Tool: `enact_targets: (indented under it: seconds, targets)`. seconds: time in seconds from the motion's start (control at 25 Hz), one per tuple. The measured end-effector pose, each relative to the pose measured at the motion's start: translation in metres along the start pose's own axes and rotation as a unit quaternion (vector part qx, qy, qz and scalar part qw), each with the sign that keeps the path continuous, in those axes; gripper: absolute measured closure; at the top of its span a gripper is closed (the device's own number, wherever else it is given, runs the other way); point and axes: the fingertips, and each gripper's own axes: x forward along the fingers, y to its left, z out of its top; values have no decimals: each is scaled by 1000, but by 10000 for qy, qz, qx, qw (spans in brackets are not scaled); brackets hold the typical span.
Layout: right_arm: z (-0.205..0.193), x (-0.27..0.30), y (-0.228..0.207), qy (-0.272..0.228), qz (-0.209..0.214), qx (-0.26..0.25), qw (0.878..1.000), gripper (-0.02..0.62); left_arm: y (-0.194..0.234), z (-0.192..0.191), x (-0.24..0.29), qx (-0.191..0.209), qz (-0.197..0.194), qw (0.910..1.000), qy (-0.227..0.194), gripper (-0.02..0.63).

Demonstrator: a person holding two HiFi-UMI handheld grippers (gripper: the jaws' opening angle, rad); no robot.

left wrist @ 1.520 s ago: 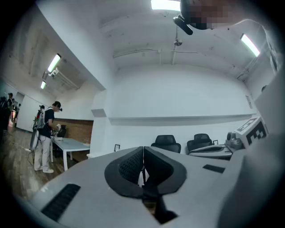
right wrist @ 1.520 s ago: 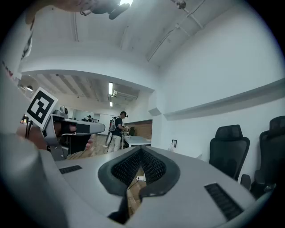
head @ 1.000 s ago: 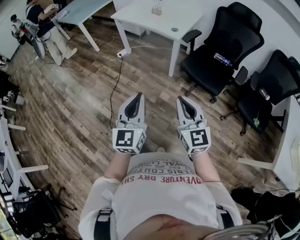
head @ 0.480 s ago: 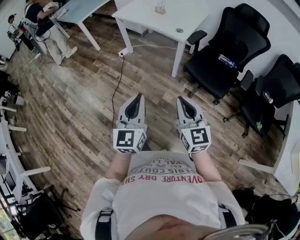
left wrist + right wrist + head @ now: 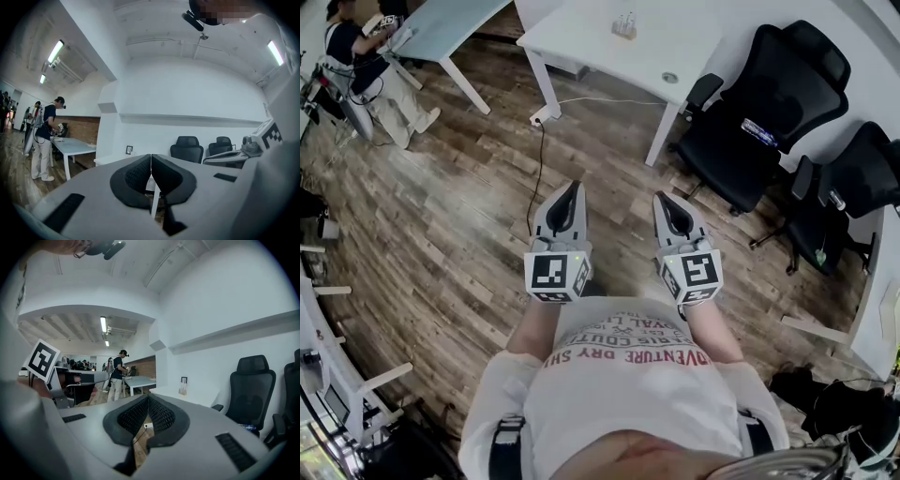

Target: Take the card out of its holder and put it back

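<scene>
**1. Change over the last second.** In the head view the room has slid toward me. The person (image 5: 356,56) at the grey table (image 5: 455,19), far left, has drifted into the corner of the picture. The white table (image 5: 581,42) now sits lower and nearer than before. Both grippers keep the same place in front of my chest. I judge this to be the walk up to the work area; no step of the task itself has begun.

**2. Left gripper (image 5: 573,187).** Its jaws are fully together with nothing between them. It points level over the wooden floor (image 5: 441,216) toward the white table.

**3. Task item.** The holder (image 5: 625,25) stands on the white table, well apart from both grippers. In the right gripper view the card (image 5: 183,384) appears to stand upright in the holder, not yet removed. It is too small to tell more.

**4. Right gripper (image 5: 662,199).** Its pads meet at the tips and it carries nothing.

**5. Far right.** Two office chairs (image 5: 759,103) stand beside the white table.

**6. Consequence.** I must cover the remaining gap to the table before either gripper can open on the card.
</scene>
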Motion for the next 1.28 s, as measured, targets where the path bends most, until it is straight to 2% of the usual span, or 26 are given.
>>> enact_targets:
  seconds: [0.36, 0.56, 0.76, 0.96, 1.28]
  targets:
    - [15, 113, 19, -28, -429, 110, 9990, 569, 117, 21, 53, 91, -150, 9998, -106, 578]
    - [12, 160, 30, 171, -320, 136, 9992, 569, 164, 14, 67, -167, -15, 9998, -45, 578]
    - [4, 201, 15, 260, -173, 150, 9994, 569, 185, -2, 99, -244, 151, 9995, 101, 578]
    - [-2, 243, -19, 267, 85, 236, 9993, 569, 191, -3, 143, -228, 353, 9991, 110, 578]
    - [16, 315, -111, 182, 324, 248, 9990, 569, 190, 18, 246, -149, 629, 9979, -59, 578]
